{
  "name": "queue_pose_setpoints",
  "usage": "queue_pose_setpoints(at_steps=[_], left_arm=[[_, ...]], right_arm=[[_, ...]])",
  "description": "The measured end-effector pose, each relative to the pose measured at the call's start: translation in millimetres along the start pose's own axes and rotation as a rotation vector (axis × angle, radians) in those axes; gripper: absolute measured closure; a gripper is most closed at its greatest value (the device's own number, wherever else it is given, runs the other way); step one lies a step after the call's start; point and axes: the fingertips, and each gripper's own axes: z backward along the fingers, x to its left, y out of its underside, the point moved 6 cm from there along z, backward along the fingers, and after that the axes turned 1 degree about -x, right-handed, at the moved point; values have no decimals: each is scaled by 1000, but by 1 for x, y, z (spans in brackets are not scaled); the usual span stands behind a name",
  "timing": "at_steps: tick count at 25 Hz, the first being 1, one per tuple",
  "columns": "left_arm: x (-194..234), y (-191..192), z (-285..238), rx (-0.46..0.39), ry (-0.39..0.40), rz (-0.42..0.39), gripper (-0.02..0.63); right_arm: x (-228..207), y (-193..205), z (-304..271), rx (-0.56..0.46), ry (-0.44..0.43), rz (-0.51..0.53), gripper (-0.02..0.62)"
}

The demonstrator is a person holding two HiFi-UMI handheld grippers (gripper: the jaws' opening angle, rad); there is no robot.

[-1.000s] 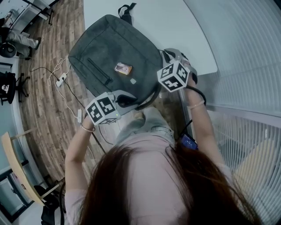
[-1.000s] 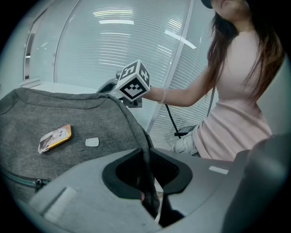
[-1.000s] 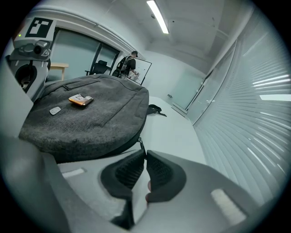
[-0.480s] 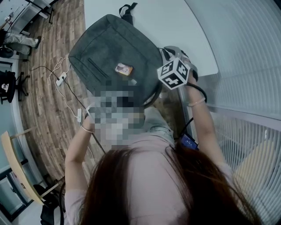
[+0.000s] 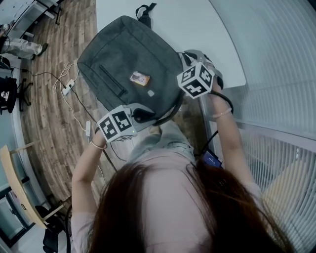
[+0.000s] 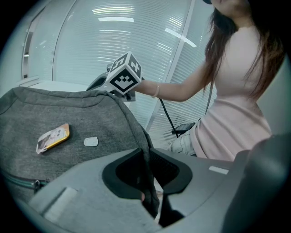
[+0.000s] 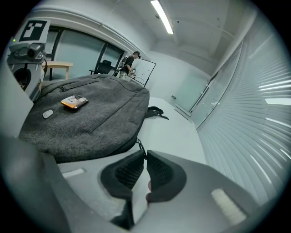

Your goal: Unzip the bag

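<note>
Grey fabric bag [image 5: 131, 64] lies flat on the white table [image 5: 197, 29], near end hanging off the table edge toward the person, straight ahead of both grippers. Judgement: soft woven shell, floppy, looks mostly empty and light, so it will likely drag and bunch under a zip pull unless pinned; not fragile, not slippery. Best holds: the fabric rim beside the zipper track as the anchor, the small pull tab for the draw. The setup matches that. Left gripper [image 6: 148, 179] is tilted down and forward, jaws clamped on a fold of the bag's near edge, with dark fabric running down between the pads. Right gripper [image 7: 144, 154] sits at the bag's side edge, also angled down, jaws pinched nearly together on the zipper pull [image 7: 138, 144], its metal ring showing just past the tips. Both forearms reach forward with elbows bent, the left low at the near corner, the right further ahead along the side. On the top panel beyond the left gripper: front pocket zipper [image 5: 111, 80], orange card [image 5: 139, 78], small white patch [image 5: 150, 92]. Carry loop [image 5: 144, 10] is at the far end, well apart from both grippers.
</note>
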Motion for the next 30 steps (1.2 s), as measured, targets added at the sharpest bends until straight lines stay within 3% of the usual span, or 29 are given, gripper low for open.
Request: queue_pose_setpoints(at_steps=[30], left_arm=[[-4, -5, 1, 18, 27, 15, 546]], right_arm=[[-17, -30, -22, -11, -70, 25, 569]])
